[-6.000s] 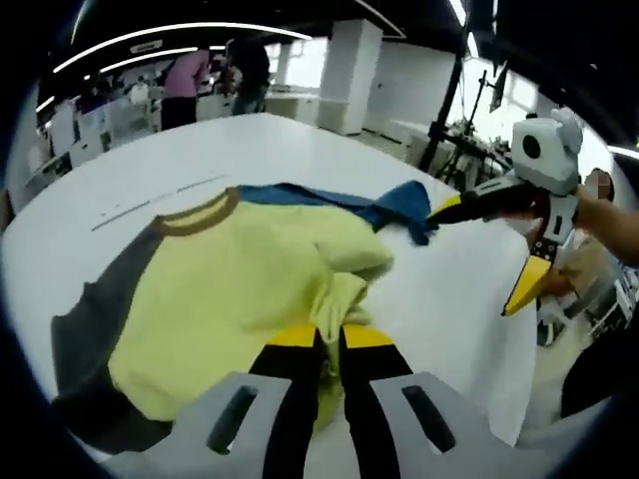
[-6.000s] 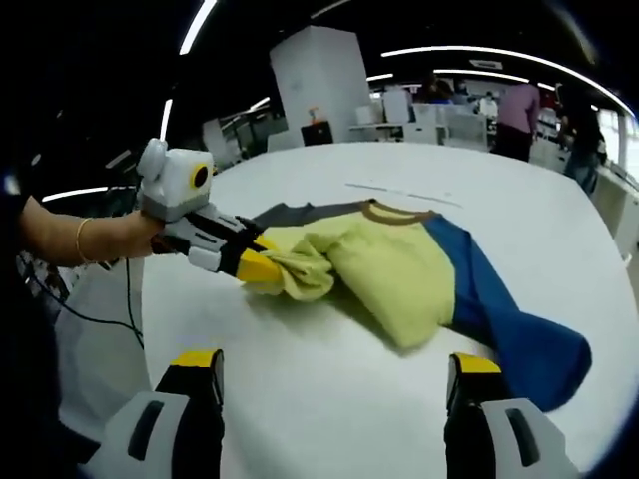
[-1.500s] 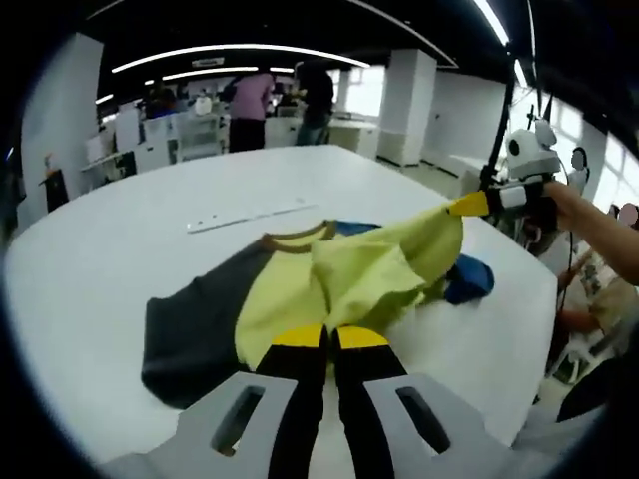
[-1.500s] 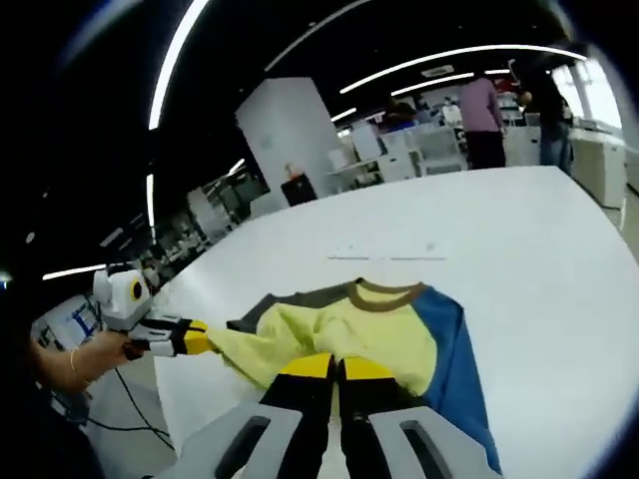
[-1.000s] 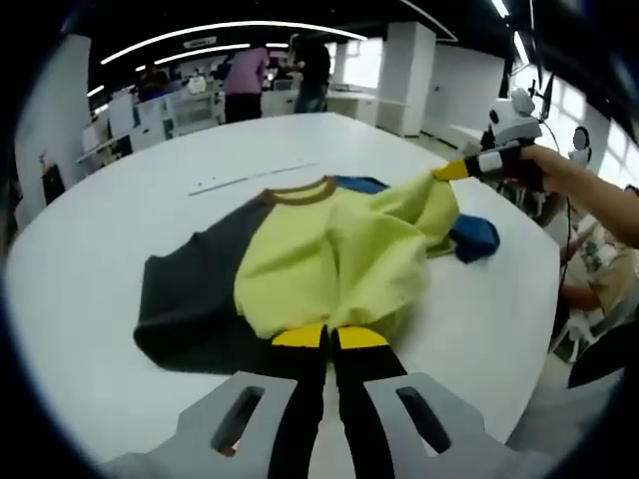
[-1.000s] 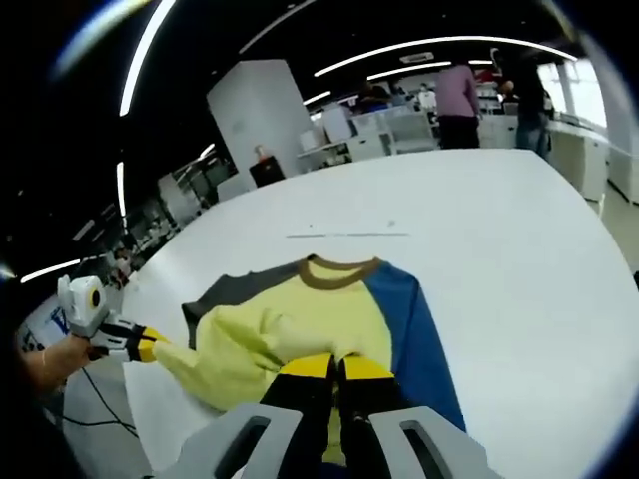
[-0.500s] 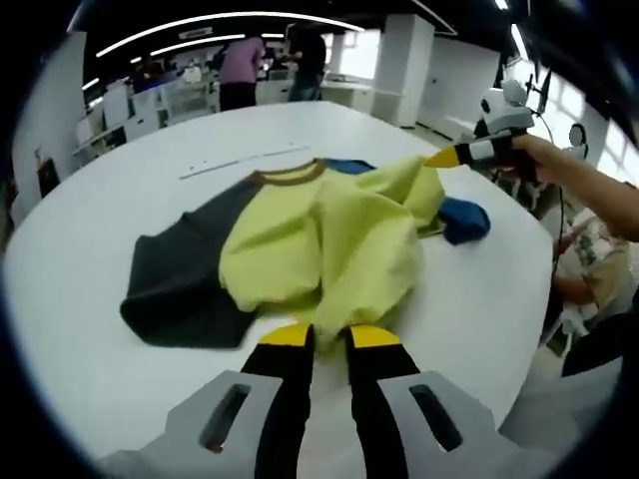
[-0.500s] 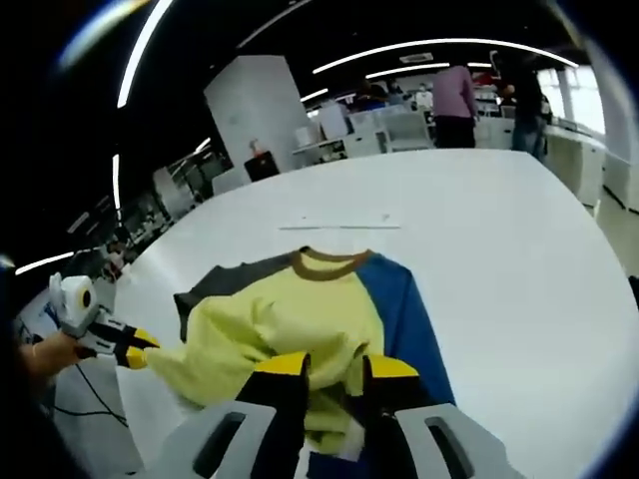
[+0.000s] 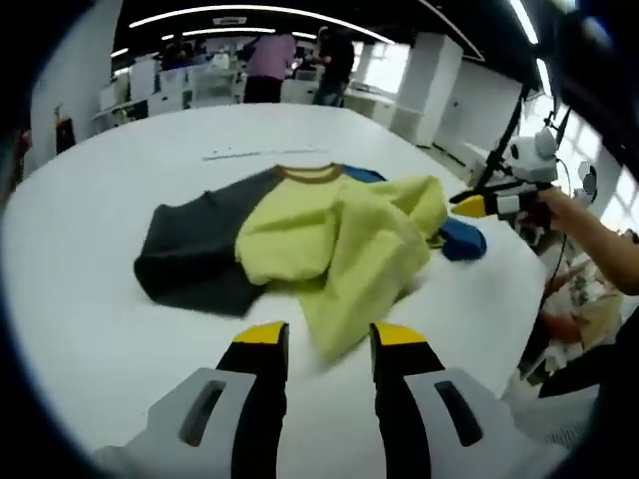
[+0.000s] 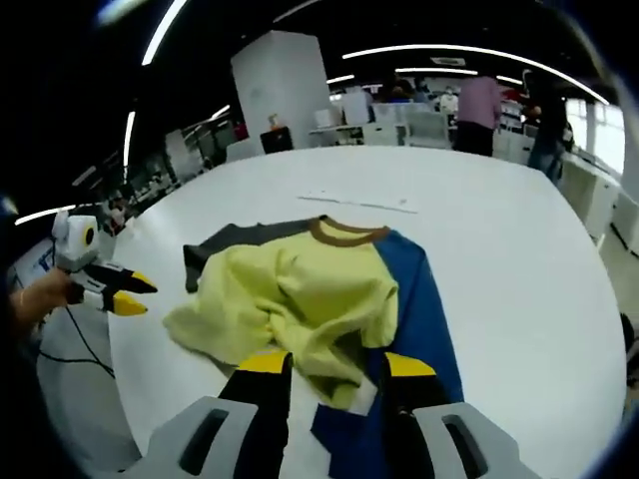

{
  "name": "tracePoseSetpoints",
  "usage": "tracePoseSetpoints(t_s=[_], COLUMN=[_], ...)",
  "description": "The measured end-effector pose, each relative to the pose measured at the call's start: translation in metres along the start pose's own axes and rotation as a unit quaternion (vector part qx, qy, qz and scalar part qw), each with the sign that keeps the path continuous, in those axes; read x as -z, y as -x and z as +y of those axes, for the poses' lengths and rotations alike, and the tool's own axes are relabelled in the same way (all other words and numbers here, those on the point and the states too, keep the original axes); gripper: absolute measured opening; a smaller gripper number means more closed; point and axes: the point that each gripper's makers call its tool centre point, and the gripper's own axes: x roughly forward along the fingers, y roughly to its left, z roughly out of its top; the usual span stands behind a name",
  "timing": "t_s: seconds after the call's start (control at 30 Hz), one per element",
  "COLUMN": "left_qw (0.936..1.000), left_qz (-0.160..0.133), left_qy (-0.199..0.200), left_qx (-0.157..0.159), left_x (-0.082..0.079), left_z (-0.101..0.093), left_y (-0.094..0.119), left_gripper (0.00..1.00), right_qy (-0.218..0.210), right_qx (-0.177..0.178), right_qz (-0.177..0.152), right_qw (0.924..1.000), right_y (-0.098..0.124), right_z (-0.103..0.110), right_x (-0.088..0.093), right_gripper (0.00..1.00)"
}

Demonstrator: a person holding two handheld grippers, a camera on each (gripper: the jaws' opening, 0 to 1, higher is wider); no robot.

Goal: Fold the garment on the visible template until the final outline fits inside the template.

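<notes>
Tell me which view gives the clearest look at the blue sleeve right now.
The right gripper view: the blue sleeve runs along the yellow body from the brown collar down between that gripper's open jaws. In the left gripper view, a sliver at the collar and its bunched end peek from behind the yellow fabric, near the right gripper.

Soft matt cloth garment (image 9: pixel 329 235) on a smooth, perhaps laminate, table (image 9: pixel 90 190).

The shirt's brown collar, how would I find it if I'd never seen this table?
Start at the big white table and find the crumpled garment on it. The collar is the thin brown curved band at its far edge, where yellow, grey and blue cloth meet.
</notes>
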Motion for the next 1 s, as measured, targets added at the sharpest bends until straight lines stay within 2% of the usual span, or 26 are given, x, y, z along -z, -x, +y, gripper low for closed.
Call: tracePoseSetpoints(t_s=[0.07,0.37,0.5,0.67,0.73,0.9,1.0], left_qw=[0.9999,0.9996,0.9991,0.9986,0.9972,0.9946,0.9918], left_qz=[0.002,-0.001,-0.019,-0.015,-0.023,-0.023,-0.025], left_qy=[0.015,0.029,0.037,0.051,0.069,0.1,0.124], left_qx=[0.002,0.0,0.004,-0.004,-0.014,-0.017,-0.015], left_x=[0.008,0.027,0.025,0.029,0.029,0.035,0.037], left_z=[0.0,-0.004,-0.005,-0.003,0.0,-0.001,-0.001], left_y=[-0.003,-0.014,-0.019,-0.025,-0.026,-0.028,-0.03], left_gripper=[0.33,0.29,0.29,0.26,0.23,0.19,0.12], right_qy=[0.002,0.012,0.0,0.006,0.002,-0.02,-0.022], right_qx=[0.001,0.011,0.016,0.032,0.042,0.057,0.068], right_qz=[0.006,0.028,0.031,0.04,0.046,0.051,0.053], right_qw=[1.0,0.9995,0.9994,0.9987,0.9981,0.9968,0.9961], right_y=[-0.002,-0.016,-0.02,-0.025,-0.027,-0.032,-0.034], right_z=[0.001,-0.001,-0.002,-0.003,-0.005,-0.007,-0.011], right_x=[0.006,0.027,0.032,0.037,0.041,0.045,0.047], right_gripper=[0.31,0.26,0.21,0.16,0.15,0.11,0.05])
